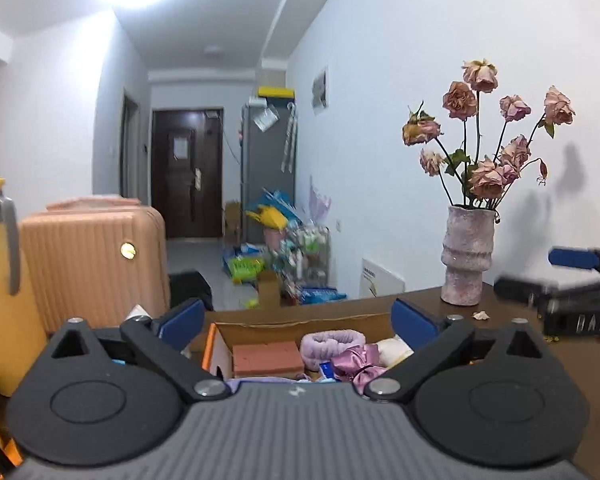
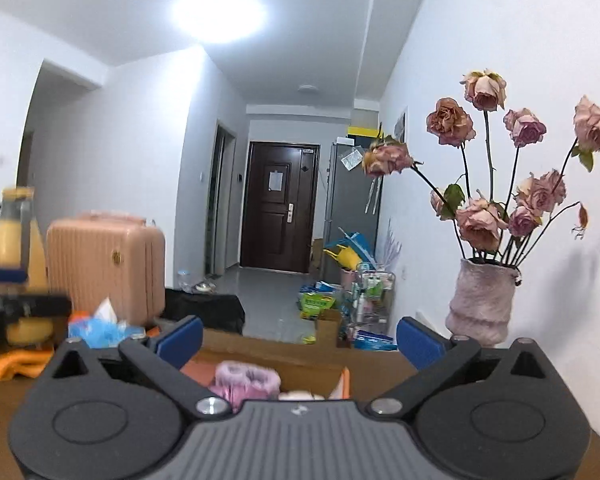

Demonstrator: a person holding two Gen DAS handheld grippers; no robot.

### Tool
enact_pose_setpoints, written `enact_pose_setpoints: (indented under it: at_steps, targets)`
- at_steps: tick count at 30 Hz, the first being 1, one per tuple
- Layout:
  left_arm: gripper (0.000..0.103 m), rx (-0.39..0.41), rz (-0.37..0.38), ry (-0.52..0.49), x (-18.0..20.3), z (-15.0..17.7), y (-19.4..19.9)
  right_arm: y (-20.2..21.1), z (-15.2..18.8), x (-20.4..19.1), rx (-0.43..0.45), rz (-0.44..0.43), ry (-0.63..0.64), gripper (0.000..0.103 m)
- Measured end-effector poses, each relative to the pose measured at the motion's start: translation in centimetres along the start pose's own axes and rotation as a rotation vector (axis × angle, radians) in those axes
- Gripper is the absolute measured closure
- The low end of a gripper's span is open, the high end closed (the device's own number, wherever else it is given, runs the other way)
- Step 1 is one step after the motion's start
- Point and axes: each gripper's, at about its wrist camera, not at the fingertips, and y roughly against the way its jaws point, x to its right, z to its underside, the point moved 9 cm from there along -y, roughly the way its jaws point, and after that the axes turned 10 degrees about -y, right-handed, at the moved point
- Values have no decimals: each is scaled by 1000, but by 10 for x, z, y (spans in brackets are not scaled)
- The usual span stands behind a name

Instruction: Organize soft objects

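Note:
An open cardboard box (image 1: 260, 326) sits on the brown table just ahead of my left gripper (image 1: 298, 322). Inside lie a fluffy purple headband (image 1: 332, 342), a pink satin bow (image 1: 358, 362), a terracotta-coloured block (image 1: 266, 358) and a cream soft item (image 1: 396, 350). The left gripper is open and empty above the box's near side. My right gripper (image 2: 298, 338) is open and empty, and the box (image 2: 300, 360) with the headband (image 2: 246, 378) lies below it. The right gripper shows at the right edge of the left wrist view (image 1: 572, 280).
A pink vase of dried roses (image 1: 466, 256) stands on the table at the right, against the wall; it also shows in the right wrist view (image 2: 484, 300). A pink suitcase (image 1: 92, 260) and a yellow bottle (image 2: 18, 264) stand at left. A blue tissue pack (image 2: 104, 328) lies near the box.

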Motion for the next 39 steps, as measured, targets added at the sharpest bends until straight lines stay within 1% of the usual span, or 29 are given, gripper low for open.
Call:
enact_pose_setpoints:
  at_steps: [2, 4, 7, 13, 16, 18, 20, 22, 25, 26, 28, 32, 36, 39]
  targets:
    - [0, 16, -7, 8, 2, 2, 10, 7, 10, 1, -11, 14, -3, 0]
    - [0, 21, -11, 11, 3, 3, 18, 15, 12, 1, -10, 13, -20, 0]
    - [0, 39, -25, 6, 1, 2, 30, 27, 8, -1, 6, 19, -30, 0]
    - [0, 46, -44, 16, -4, 5, 54, 56, 2, -11, 37, 15, -41, 0]
    - [0, 35, -51, 16, -4, 15, 70, 78, 7, -16, 46, 6, -48, 0]
    - [0, 30, -36, 6, -2, 23, 84, 95, 12, -19, 55, -7, -50, 0]
    - [0, 23, -36, 12, -2, 32, 97, 110, 20, -22, 49, -22, -47, 0]
    - [0, 15, -41, 28, -3, 41, 115, 124, 26, -23, 34, -17, -49, 0]
    - [0, 26, -51, 52, -1, 53, 147, 154, 38, -23, 33, -13, -71, 0]
    - [0, 23, -57, 48, 1, 60, 159, 165, 43, -24, 28, -16, -77, 0]
    - [0, 5, -93, 29, 3, 73, 181, 188, 57, -26, 26, -26, -88, 0]
    - [0, 7, -130, 9, 10, 100, 230, 230, 86, -32, 17, -17, -63, 0]
    - [0, -12, -136, 35, 13, 123, 275, 277, 112, -43, 13, -23, -77, 0]
    - [0, -15, -133, 22, 19, 134, 307, 309, 134, -56, 5, -48, -123, 0]
